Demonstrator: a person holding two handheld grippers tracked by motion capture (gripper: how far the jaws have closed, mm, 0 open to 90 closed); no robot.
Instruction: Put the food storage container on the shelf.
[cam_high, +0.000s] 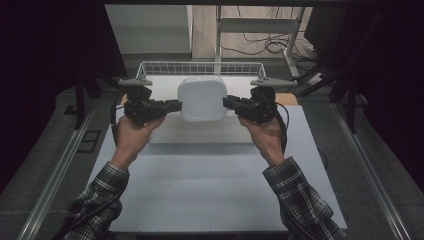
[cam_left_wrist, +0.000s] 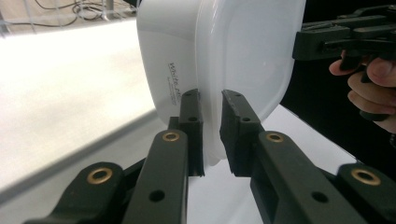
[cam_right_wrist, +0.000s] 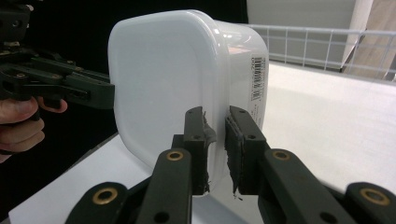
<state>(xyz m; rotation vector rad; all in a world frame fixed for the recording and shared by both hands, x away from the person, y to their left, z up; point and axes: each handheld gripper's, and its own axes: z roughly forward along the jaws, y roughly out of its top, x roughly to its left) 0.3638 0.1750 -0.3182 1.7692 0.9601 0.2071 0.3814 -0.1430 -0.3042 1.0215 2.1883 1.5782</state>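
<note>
I'm holding the white lidded container (cam_high: 202, 98) between my left gripper (cam_high: 172, 106) and right gripper (cam_high: 231, 102), so both its sides are blocked. Behind the container, the wire basket (cam_high: 200, 68) is barring the way. In front of the container, the white table (cam_high: 210, 185) is lying open.

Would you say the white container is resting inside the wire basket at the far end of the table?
No, the white container is held up in front of the wire basket, pinched between the left gripper and the right gripper.
</note>
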